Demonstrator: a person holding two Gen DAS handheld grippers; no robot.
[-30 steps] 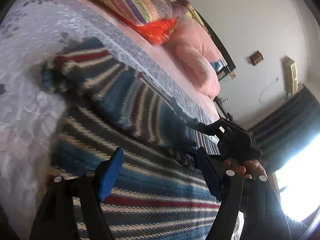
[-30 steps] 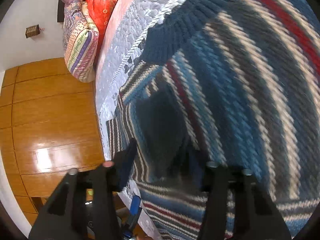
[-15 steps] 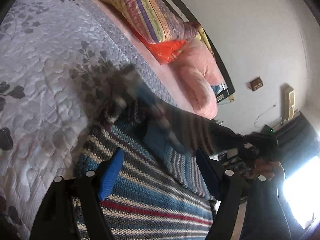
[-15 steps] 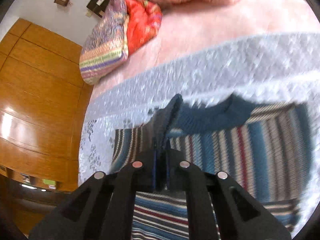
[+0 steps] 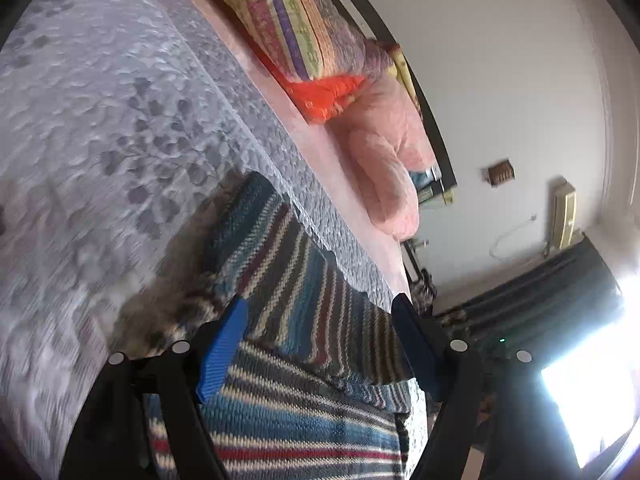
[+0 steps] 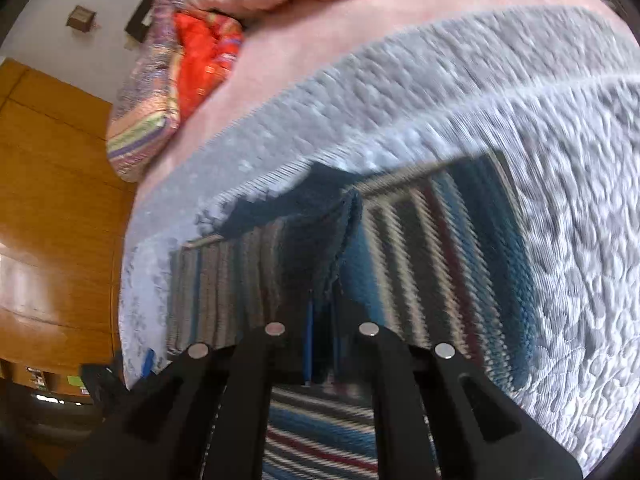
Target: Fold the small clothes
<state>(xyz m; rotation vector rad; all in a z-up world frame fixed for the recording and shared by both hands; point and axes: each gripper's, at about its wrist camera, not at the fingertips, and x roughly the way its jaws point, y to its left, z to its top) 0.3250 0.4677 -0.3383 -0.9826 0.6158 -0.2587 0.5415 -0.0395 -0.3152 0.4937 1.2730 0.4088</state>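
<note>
- A knitted sweater with blue, cream, dark grey and red stripes (image 5: 304,420) lies on the grey quilted bedspread with a leaf pattern (image 5: 100,120) that covers the bed.
- In the left wrist view, one part of the sweater is folded over the rest; its stripes run at a different angle from the stripes of the layer under it.
- The left gripper (image 5: 320,344) has black arms and blue finger pads (image 5: 220,352). Its jaws stand wide apart over the sweater and hold nothing.
- The right gripper (image 6: 322,344) has its jaws pressed close together, and a dark blue ribbed edge of the sweater (image 6: 340,236) is pinched between them.
- From this pinch the fabric rises as a ridge above the flat striped part (image 6: 440,248).
- Beyond the bedspread there is a pink sheet (image 6: 320,52).
- At the head of the bed lie a striped multicolour pillow (image 5: 304,24), an orange-red cushion (image 5: 324,92) and a rolled pink blanket (image 5: 384,160).
- A wooden wardrobe with shiny orange-brown panels (image 6: 48,200) stands beside the bed in the right wrist view.
</note>
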